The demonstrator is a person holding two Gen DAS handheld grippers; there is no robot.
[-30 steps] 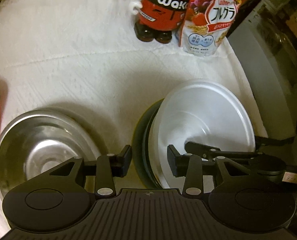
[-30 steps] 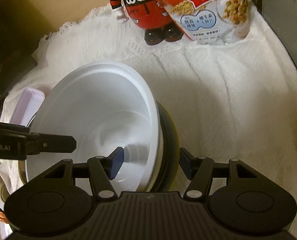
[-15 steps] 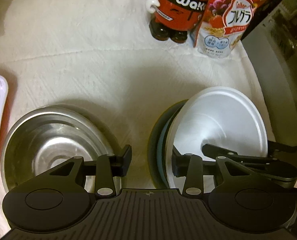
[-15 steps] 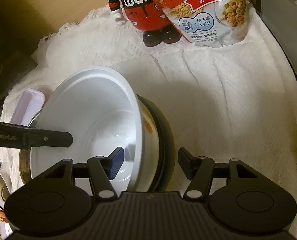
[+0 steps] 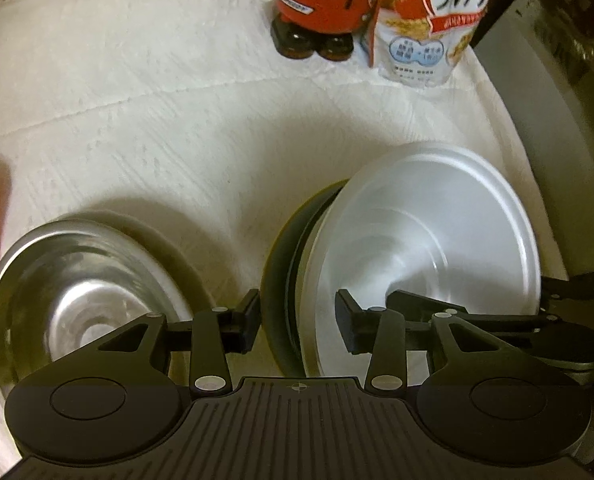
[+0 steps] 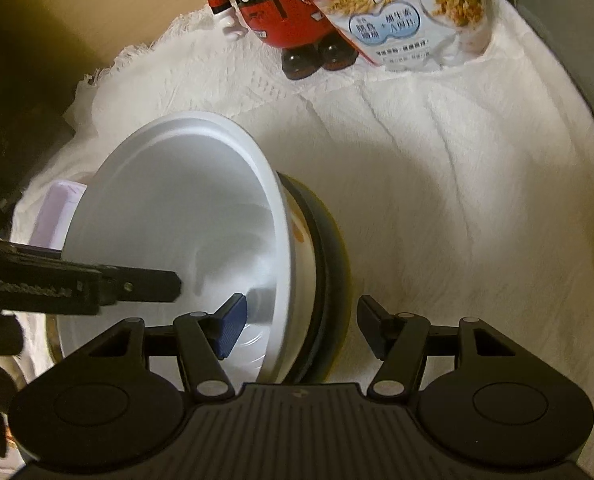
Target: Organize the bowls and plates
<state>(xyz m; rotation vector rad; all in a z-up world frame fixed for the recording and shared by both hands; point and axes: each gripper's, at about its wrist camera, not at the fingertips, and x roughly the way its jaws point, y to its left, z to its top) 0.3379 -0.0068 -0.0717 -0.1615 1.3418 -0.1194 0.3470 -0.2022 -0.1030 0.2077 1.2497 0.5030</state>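
- The left gripper (image 5: 297, 322) has its jaws spread apart, straddling the near edge of a stack of dishes: one finger is outside the stack on the cloth side, the other inside the white plastic bowl (image 5: 425, 240). Whether either finger touches the stack cannot be told.
- The right gripper (image 6: 299, 322) also has its jaws spread. Its blue-padded finger is inside the white plastic bowl (image 6: 177, 216), and its other finger is outside the stack. Neither finger visibly presses the rim.
- The white bowl sits tilted on top of the stack. Beneath it are a pale dish with an orange mark (image 6: 299, 236) and a dark round plate with a yellowish rim (image 5: 281, 264).
- A shiny round stainless-steel bowl (image 5: 73, 296) rests just left of the stack, apart from it, on a white textured cloth (image 5: 157, 120) covering the table.
- At the back of the cloth stand a red-and-black toy figure with white lettering (image 5: 321, 4) and, beside it, a red-and-white cereal bag with Japanese print (image 5: 425, 28).
- A pale lilac tray (image 6: 57, 208) lies at the cloth's left edge, partly hidden behind the white bowl.
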